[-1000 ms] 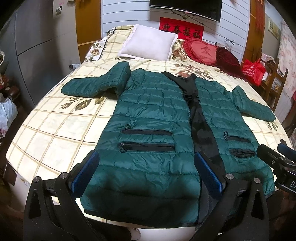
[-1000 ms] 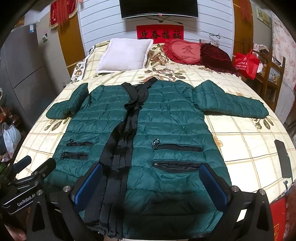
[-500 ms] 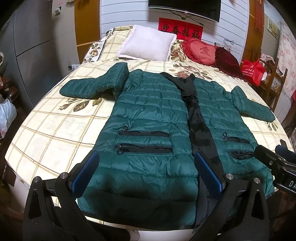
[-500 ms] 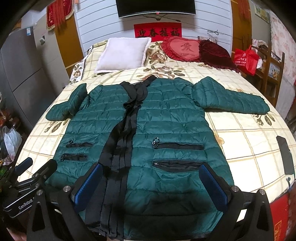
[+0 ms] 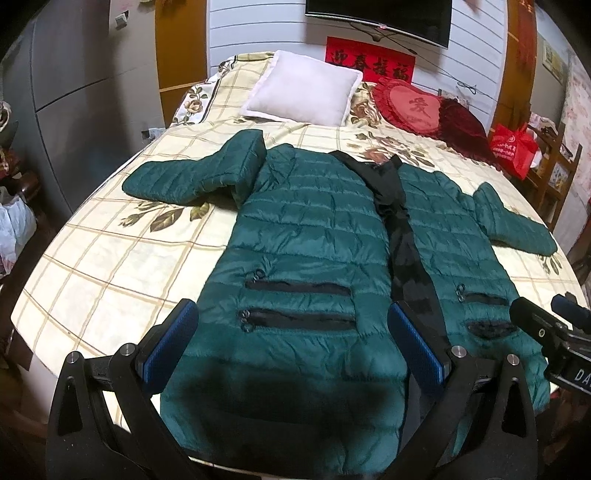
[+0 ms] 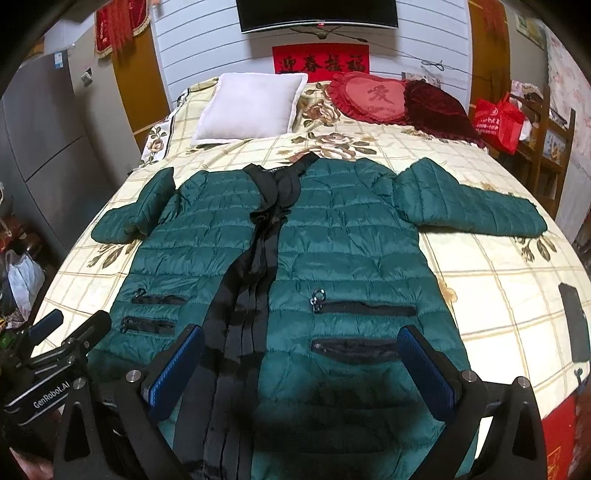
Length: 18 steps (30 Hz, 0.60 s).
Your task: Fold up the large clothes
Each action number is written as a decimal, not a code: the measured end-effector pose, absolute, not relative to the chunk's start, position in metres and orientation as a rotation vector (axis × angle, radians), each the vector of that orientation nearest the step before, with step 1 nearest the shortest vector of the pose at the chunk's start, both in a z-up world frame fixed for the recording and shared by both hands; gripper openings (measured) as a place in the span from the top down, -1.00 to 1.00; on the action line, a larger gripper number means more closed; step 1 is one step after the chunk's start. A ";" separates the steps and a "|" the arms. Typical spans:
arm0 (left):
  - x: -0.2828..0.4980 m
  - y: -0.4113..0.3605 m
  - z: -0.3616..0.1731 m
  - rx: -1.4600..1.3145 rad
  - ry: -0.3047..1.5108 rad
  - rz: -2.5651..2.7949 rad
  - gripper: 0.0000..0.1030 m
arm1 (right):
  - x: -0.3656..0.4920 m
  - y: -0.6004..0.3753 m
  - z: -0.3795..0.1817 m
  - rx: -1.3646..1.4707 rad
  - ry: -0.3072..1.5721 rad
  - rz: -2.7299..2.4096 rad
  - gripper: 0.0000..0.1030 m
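Green puffer jacket (image 5: 314, 236) flat on bed (image 5: 110, 258), collar at 12 o'clock; left gripper (image 5: 291, 343) and right gripper (image 6: 301, 369) spread wide, grasping nothing, above hem.

A green quilted jacket (image 6: 332, 258) lies flat, front up, sleeves spread, on the bed.

Hem of the green jacket (image 5: 295, 387) hidden behind the left gripper (image 5: 291, 343) and lost in dark shadow. Same hem covered in the right wrist view by the right gripper (image 6: 301, 365). Television (image 6: 317, 14) cut off by the top edge. Small print on the red bag (image 6: 496, 120) unreadable.
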<state>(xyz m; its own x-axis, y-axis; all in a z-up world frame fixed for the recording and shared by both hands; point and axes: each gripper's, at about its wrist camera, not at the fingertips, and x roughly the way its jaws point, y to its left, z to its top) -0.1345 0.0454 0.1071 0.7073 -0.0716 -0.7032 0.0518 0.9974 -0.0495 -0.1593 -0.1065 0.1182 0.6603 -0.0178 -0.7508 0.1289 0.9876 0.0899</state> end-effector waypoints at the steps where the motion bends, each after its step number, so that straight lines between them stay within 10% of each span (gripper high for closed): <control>1: -0.132 0.046 0.107 -0.027 0.781 -0.066 -0.99 | -0.156 -0.105 0.118 0.132 0.843 -0.081 -1.00; 18: -0.085 0.062 0.108 -0.038 0.786 -0.023 -0.99 | -0.106 -0.092 0.114 0.091 0.870 -0.063 -1.00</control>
<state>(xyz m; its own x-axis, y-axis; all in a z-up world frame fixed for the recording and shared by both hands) -0.0851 0.0620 0.1077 0.7064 -0.0354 -0.7070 0.0069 0.9990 -0.0432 -0.1062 -0.0925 0.1140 0.6435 -0.0185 -0.7653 0.0926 0.9943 0.0538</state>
